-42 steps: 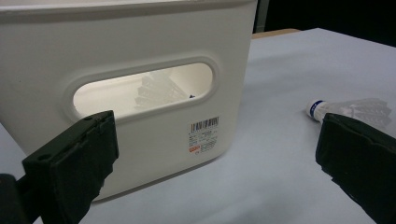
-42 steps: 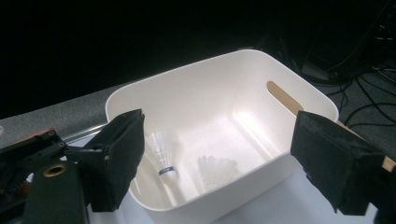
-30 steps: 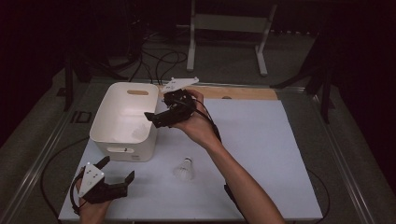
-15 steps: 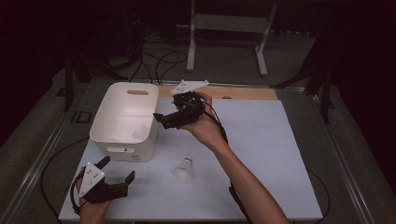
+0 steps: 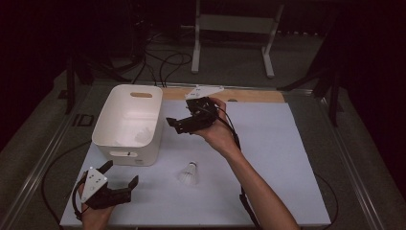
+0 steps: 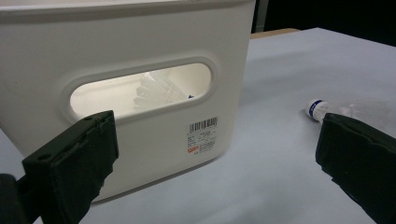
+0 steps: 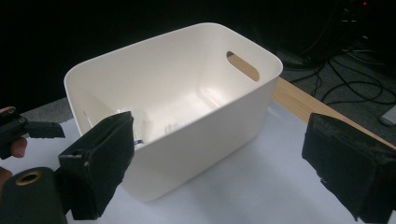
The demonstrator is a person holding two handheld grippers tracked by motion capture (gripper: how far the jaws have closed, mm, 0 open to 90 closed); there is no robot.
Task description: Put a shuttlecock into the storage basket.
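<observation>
The left tongs (image 5: 119, 184) are a matt black, blocky plastic tool topped by a light grey three-cornered plate with small dark dots on it; a thin black cable loops from their rear. The right tongs (image 5: 176, 125) are the same black make, carry the same pale grey plate, and trail a black cable along the bare forearm. Seen close, their jaws are thick, squarish black pads, with a brass-coloured round fitting (image 7: 29, 178) low beside one.
</observation>
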